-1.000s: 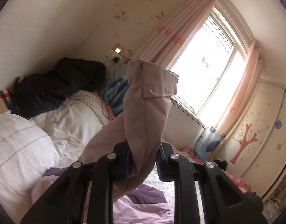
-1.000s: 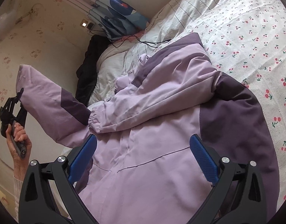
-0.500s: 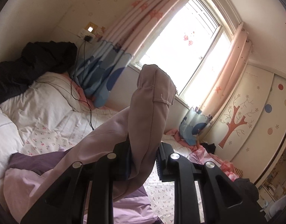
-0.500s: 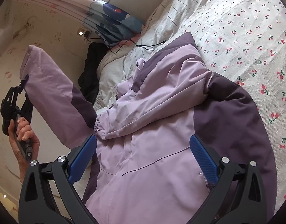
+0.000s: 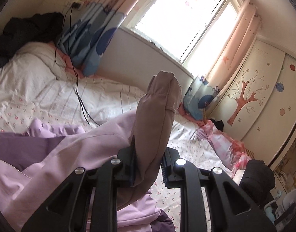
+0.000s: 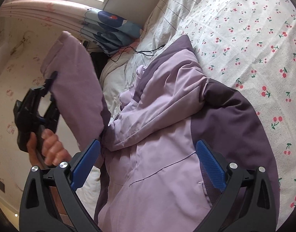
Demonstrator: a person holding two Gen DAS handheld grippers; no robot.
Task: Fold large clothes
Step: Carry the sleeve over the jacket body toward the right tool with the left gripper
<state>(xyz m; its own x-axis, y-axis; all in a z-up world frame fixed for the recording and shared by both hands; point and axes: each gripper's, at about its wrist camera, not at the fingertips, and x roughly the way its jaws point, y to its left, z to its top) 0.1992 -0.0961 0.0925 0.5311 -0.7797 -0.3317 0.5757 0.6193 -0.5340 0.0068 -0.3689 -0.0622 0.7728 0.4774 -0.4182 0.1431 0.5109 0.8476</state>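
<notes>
A lilac jacket (image 6: 163,174) with dark purple panels lies front up on the cherry-print bed sheet (image 6: 254,29). My left gripper (image 5: 148,166) is shut on the jacket's sleeve (image 5: 157,119) near the cuff and holds it raised above the bed; it also shows in the right wrist view (image 6: 51,81), with the sleeve (image 6: 76,89) hanging from it. My right gripper (image 6: 148,160) is open and empty, hovering just above the jacket's chest. The other sleeve (image 6: 167,104) lies folded across the jacket's front.
A white quilt (image 5: 32,73) and a pile of dark clothes (image 5: 26,29) lie at the head of the bed. A black cable (image 5: 80,100) runs across the sheet. A blue-patterned curtain (image 5: 90,38) hangs by the window. Pink bedding (image 5: 225,145) lies near the wardrobe.
My left gripper has carried the raised sleeve inward, toward the jacket's body, and its view has swung from the wall to the window. My right gripper has stayed open over the chest.
</notes>
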